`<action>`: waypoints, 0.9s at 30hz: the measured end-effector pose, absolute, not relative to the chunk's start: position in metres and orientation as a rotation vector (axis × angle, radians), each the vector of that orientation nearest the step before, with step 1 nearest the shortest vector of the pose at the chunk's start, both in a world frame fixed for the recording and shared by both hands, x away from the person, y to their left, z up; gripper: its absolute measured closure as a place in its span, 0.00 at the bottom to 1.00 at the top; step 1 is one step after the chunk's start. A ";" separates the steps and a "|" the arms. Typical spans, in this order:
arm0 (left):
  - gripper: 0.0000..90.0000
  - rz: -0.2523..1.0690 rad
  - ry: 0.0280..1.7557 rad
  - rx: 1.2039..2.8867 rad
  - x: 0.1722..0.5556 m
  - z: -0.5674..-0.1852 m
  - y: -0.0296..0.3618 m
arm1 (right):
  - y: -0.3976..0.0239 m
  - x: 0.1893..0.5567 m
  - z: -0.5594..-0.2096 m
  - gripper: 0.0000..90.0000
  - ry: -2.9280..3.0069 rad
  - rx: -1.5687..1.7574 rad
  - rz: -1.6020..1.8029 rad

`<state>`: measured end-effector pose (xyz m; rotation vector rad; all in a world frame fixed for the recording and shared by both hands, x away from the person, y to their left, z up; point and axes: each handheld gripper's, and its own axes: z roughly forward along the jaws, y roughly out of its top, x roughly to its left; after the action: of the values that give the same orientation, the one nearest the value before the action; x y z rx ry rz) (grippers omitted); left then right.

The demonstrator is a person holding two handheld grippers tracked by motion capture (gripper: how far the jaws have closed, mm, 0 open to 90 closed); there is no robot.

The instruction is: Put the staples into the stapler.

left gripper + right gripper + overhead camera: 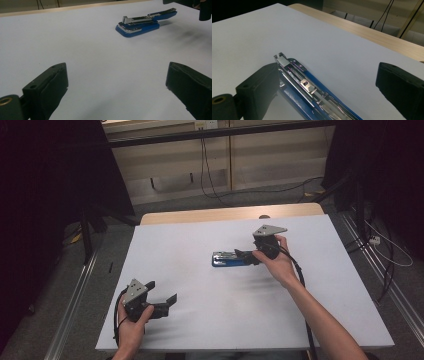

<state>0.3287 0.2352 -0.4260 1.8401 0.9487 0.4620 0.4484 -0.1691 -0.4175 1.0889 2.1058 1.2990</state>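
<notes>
A blue stapler (227,258) (142,23) lies near the middle of the white table top (190,235), its metal staple channel showing. My right gripper (245,256) is open at the stapler's right end. In the right gripper view the stapler (312,92) runs up between the jaws of the right gripper (328,82), close beside the left jaw, and I cannot tell whether they touch. My left gripper (162,292) (116,82) is held open over the front left of the table, with bare white surface between its jaws. The right gripper (200,7) also shows in the left gripper view, past the stapler.
A wooden table edge (225,213) shows beyond the white top. Past it are the floor, cables (210,180) and dark stands on both sides. A cable (302,285) trails from the right gripper along the forearm.
</notes>
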 end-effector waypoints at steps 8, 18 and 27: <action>0.05 0.463 0.955 1.841 0.329 -0.426 0.236 | -0.178 0.432 -0.418 0.05 2.075 1.097 1.286; 0.05 0.466 0.962 1.837 0.329 -0.426 0.236 | -0.190 0.415 -0.422 0.05 2.008 1.121 1.288; 0.05 0.461 0.974 1.830 0.328 -0.428 0.238 | -0.208 0.402 -0.423 0.04 1.949 1.149 1.290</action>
<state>0.3281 0.2384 -0.4275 1.8296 0.9736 0.4609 0.4016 -0.2078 -0.4233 1.1487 1.9487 1.2901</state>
